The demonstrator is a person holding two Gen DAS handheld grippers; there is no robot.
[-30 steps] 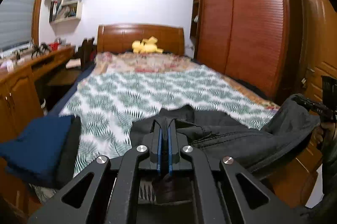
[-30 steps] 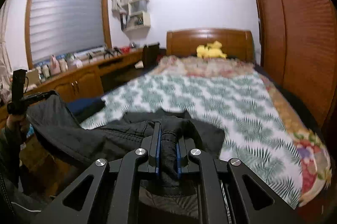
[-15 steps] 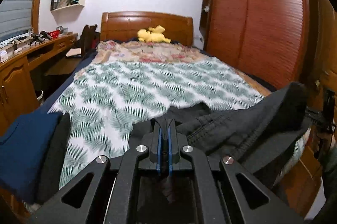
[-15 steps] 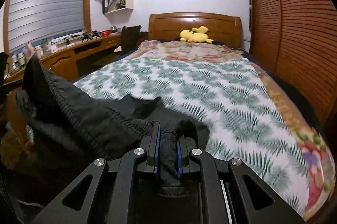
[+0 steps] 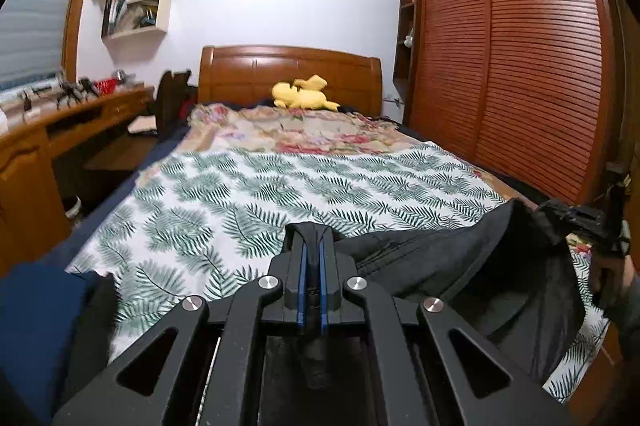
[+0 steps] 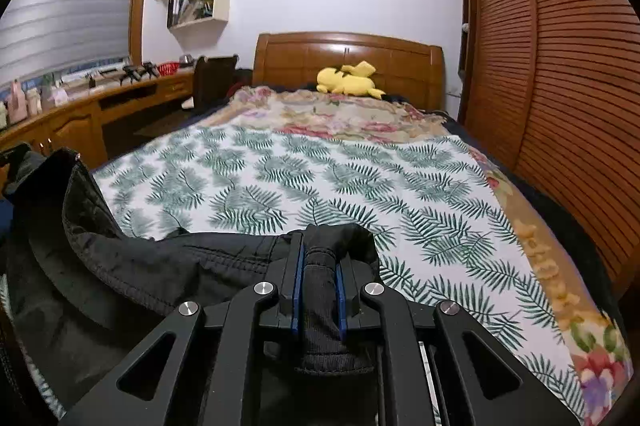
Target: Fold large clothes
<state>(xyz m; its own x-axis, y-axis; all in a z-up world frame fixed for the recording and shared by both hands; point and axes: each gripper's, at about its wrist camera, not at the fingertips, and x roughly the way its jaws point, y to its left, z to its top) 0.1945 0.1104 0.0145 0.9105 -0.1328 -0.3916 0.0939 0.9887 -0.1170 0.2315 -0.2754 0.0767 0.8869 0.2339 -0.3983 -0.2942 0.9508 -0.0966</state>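
A large black garment point(image 5: 472, 266) hangs stretched between my two grippers above the near end of the bed. My left gripper point(image 5: 312, 246) is shut on one corner of it, with thin cloth pinched between the blue pads. My right gripper point(image 6: 318, 254) is shut on the other end, a ribbed black cuff point(image 6: 320, 290) bunched between its pads. The garment point(image 6: 120, 266) sags to the left in the right wrist view. The right gripper also shows at the right edge of the left wrist view point(image 5: 580, 218). The garment's lower part is hidden below the frames.
The bed has a leaf-print cover point(image 5: 280, 193) and a floral blanket point(image 5: 304, 129) behind it. A yellow plush toy point(image 5: 304, 93) lies by the headboard. A wooden desk point(image 5: 60, 129) runs along the left, a louvered wardrobe point(image 5: 520, 65) along the right. Folded blue cloth point(image 5: 36, 314) lies at lower left.
Both grippers have risen and moved forward over the bed with the garment. The garment has lifted off the cover and now hangs between them.
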